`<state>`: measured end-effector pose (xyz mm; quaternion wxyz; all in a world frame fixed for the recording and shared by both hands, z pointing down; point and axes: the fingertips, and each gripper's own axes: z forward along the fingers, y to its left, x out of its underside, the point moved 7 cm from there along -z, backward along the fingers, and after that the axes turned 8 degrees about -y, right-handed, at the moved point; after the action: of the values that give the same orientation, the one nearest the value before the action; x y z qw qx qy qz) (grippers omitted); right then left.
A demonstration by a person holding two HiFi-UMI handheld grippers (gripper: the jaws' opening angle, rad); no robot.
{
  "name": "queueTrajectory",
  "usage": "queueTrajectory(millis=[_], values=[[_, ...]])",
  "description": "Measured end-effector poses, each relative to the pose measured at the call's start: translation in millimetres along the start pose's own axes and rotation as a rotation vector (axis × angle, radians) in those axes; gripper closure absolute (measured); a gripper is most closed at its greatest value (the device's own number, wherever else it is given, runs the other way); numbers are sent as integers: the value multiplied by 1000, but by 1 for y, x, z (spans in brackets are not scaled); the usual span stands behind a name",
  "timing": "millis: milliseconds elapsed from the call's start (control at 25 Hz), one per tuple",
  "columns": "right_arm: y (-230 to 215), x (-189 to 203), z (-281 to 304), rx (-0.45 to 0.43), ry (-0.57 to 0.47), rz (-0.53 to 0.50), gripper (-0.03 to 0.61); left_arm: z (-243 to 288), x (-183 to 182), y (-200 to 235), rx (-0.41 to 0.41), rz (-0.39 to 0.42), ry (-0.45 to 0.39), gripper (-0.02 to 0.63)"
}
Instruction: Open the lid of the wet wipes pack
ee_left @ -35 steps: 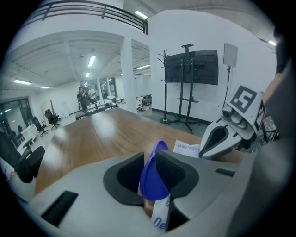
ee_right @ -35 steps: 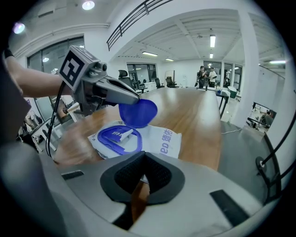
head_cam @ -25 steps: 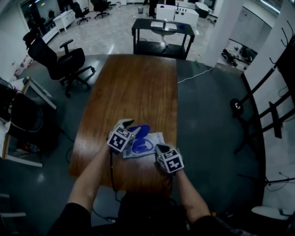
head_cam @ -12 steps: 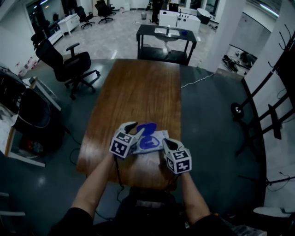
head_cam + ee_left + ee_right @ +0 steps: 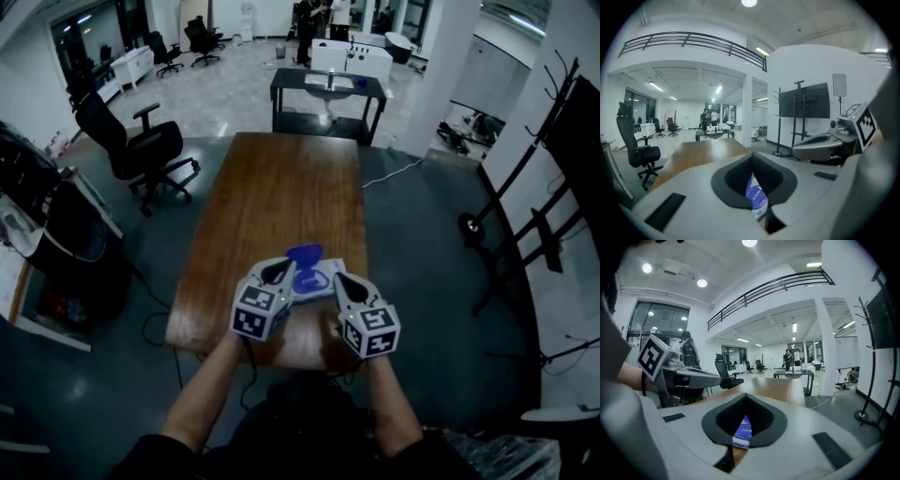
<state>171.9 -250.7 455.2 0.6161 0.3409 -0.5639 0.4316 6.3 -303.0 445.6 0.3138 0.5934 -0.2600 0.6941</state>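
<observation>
The wet wipes pack (image 5: 319, 281) lies flat near the close end of the wooden table (image 5: 281, 187), its blue lid (image 5: 305, 254) standing up at the far side. My left gripper (image 5: 279, 270) hovers above the pack's left part; its jaws have just been closing and now meet with nothing between them. My right gripper (image 5: 343, 282) hangs above the pack's right edge, jaws together and empty. In the left gripper view the left gripper (image 5: 752, 157) shows the pack (image 5: 756, 197) far below its pads. The right gripper (image 5: 746, 400) likewise looks down on the pack (image 5: 742, 432).
A black office chair (image 5: 141, 141) stands left of the table and a black side table (image 5: 328, 89) at its far end. Black coat stands (image 5: 525, 234) line the right. A dark desk with gear (image 5: 56, 225) sits at the left. People stand far back.
Both grippers have risen off the pack and drawn back toward the table's near edge. The left jaws have come together. The lid stays raised.
</observation>
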Motion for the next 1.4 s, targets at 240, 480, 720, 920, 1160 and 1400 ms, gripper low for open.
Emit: queueTrajectory(millis=[240,480,720,920,1160,1400], values=[[35,-22,-21,-6,-82,-8,568,-40,-18,-21,32,0,-43,606],[63,-42,-37,-19,-152,-14,568,-72,-34,-36,58,-3,-86,606],[83,-60,-51,-29,-201,-15,568,-96,-41,-44,69,4,-101,606],[94,-71,-55,-51,-222,-39,568,-106,-45,-45,72,-1,-121,606],[109,-75,-63,-58,-241,-50,568,-123,-44,-44,75,3,-134,606],[107,-81,-61,-57,-244,-59,568,-119,-49,-45,86,7,-139,606]])
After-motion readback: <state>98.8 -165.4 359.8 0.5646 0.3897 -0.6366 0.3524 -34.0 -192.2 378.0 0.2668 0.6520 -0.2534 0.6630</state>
